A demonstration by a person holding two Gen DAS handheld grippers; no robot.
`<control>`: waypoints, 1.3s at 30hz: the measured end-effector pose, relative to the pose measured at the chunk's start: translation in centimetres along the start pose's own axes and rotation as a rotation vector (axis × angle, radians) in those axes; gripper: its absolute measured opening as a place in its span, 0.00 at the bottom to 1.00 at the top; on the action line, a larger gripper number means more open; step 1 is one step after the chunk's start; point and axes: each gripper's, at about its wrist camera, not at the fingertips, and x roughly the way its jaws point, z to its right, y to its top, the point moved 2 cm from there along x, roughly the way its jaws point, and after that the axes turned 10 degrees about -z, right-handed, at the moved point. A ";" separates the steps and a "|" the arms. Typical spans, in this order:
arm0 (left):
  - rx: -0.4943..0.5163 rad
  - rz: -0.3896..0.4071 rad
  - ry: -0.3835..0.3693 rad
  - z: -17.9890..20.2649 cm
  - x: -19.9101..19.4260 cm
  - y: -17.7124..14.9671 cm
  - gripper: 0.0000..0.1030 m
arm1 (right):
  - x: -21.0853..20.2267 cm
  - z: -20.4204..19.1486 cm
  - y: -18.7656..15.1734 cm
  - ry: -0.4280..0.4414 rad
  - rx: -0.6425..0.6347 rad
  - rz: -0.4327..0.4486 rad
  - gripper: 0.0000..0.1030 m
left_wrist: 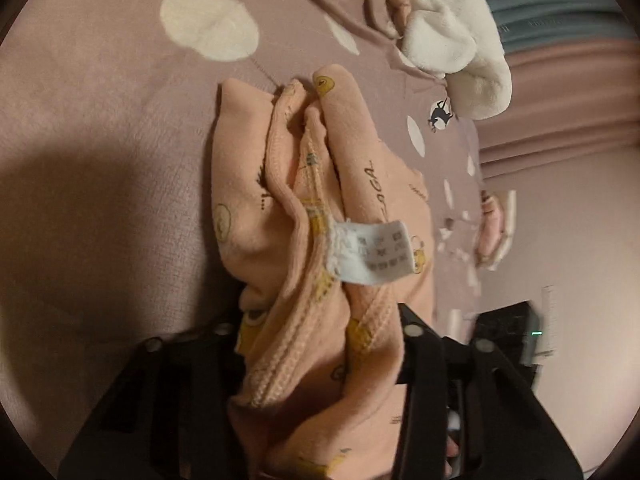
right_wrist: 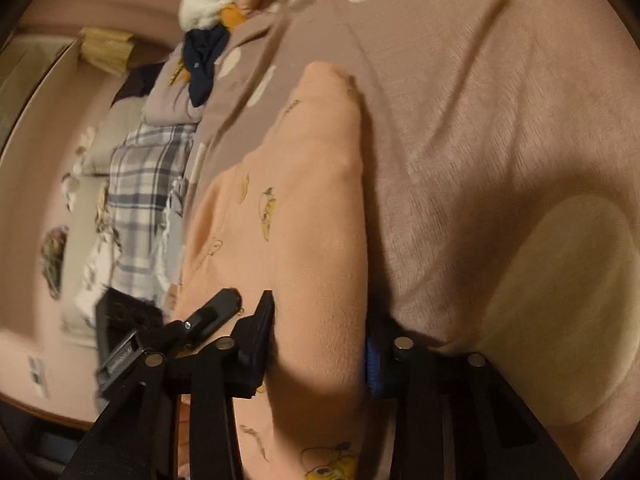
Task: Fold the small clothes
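Both grippers clamp the peach baby garment over the mauve bedsheet: left gripper pinching bunched fabric near the care label, right gripper closed on a fold. Best to lay it flat, edges aligned, tension even.

A bed fills most of both views, covered by a mauve bedspread printed with large cream ovals and creased into long folds. Warm, dim light falls on it, with a broad dark shadow at the left of the left wrist view. At the bed's far end lies a fluffy white blanket. In the right wrist view a blue-and-white plaid cloth and a dark navy bundle lie along the bed's edge, with pink walls beyond. The left wrist view shows pink pleated curtains
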 end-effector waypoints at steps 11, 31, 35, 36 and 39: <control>0.029 0.095 0.110 0.5 0.8 -0.3 0.34 | -0.2 -0.1 -0.7 -0.100 -0.057 0.095 0.26; 0.127 0.232 0.277 4.1 -0.1 -1.6 0.29 | -0.8 -4.0 -1.0 -0.232 -0.110 0.152 0.24; 0.204 0.294 0.336 6.6 -2.0 -2.8 0.29 | -2.5 -5.9 -1.9 -0.256 -0.156 0.189 0.24; 0.210 0.302 0.323 7.0 -2.6 -3.0 0.29 | -3.0 -6.2 -1.9 -0.241 -0.156 0.195 0.24; 0.227 0.326 0.261 8.5 -4.7 -3.5 0.29 | -5.4 -7.6 -2.2 -0.222 -0.187 0.230 0.24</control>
